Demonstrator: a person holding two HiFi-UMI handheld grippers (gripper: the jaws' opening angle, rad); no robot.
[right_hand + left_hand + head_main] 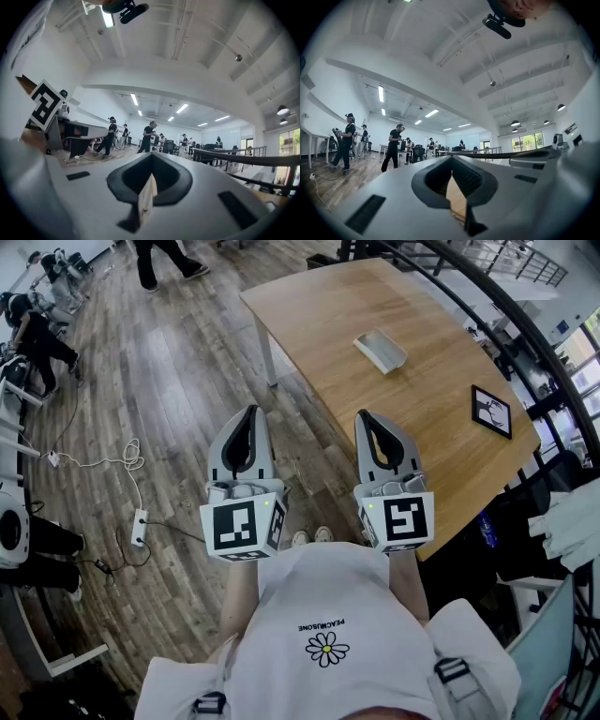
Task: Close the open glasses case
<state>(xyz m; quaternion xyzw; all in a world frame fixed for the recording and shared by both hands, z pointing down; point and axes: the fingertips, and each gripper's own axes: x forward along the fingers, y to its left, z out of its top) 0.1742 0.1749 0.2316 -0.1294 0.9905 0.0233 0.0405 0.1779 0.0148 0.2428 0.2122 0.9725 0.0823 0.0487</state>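
Observation:
The open glasses case point(380, 351), pale grey with its lid up, lies near the middle of the wooden table point(422, 427). Both grippers hang level in front of the person's chest, short of the table's near edge and well apart from the case. My left gripper point(248, 412) is over the wood floor, jaws together and empty. My right gripper point(367, 416) is over the table's near corner, also shut on nothing. In the left gripper view the left gripper point(451, 161) shows its pads meeting; the right gripper view shows the right gripper point(151, 159) the same. The case is in neither gripper view.
A black-framed marker card point(491, 412) lies at the table's right side. A dark curved railing point(525, 324) runs behind the table. A power strip with cables point(139, 521) lies on the floor at left. Several people stand far off across the room.

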